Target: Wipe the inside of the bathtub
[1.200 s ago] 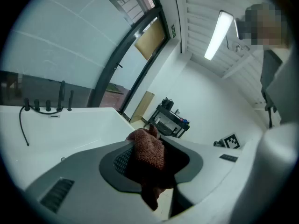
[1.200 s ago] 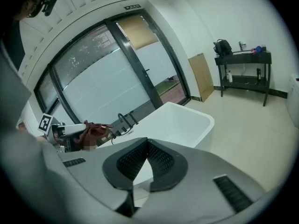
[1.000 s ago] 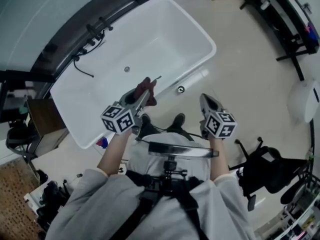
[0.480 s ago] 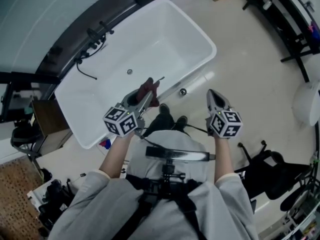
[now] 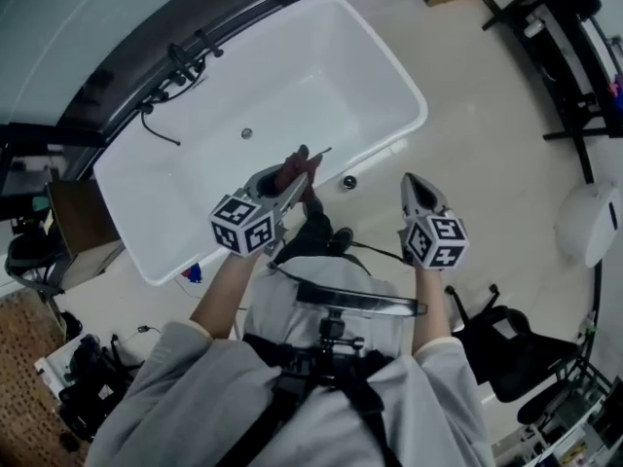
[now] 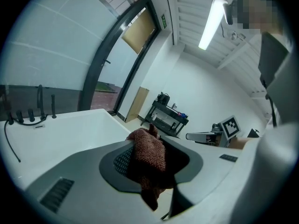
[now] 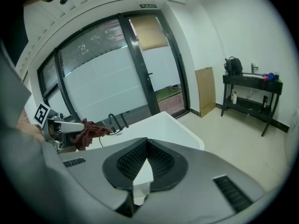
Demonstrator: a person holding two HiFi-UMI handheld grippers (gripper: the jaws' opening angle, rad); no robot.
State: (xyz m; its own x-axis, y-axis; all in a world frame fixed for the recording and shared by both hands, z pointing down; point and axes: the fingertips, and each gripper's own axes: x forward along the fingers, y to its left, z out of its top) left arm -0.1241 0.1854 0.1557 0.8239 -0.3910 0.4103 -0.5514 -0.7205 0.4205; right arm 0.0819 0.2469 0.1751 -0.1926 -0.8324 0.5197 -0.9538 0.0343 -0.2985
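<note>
**Red-brown knitted cloth (image 6: 150, 157) held up at the near edge of the long white bathtub (image 5: 375, 42)**

Left of the bathtub stands a brown wooden box (image 5: 83, 224). On the far rim of the bathtub are black metal taps (image 5: 185, 64). A thin black hose (image 5: 161, 136) runs from them down into the bathtub. A small round drain hole (image 5: 246, 133) sits in the bathtub's floor.

The left gripper (image 5: 297, 168) is over the near edge of the bathtub, about halfway along its long side. Its jaws are squeezed on the cloth. The cloth is bunched up between them, and a bit of it hangs down below. The cloth is up in the air and does not lie in the bathtub.

On the pale floor (image 5: 467, 115), just beside the bathtub's near side, is a small round metal ring (image 5: 348, 181). The person's dark shoes (image 5: 326, 236) stand near that side too.

The right gripper (image 5: 416, 188) is on the floor side of the bathtub, apart from it. Its jaws are pressed together and hold nothing. It points toward the bathtub's right end.

Past that end of the bathtub, a flat brown board (image 7: 205, 90) leans on the wall. Farther right of the bathtub stands a black metal rack (image 5: 569, 56) with small things on it.
</note>
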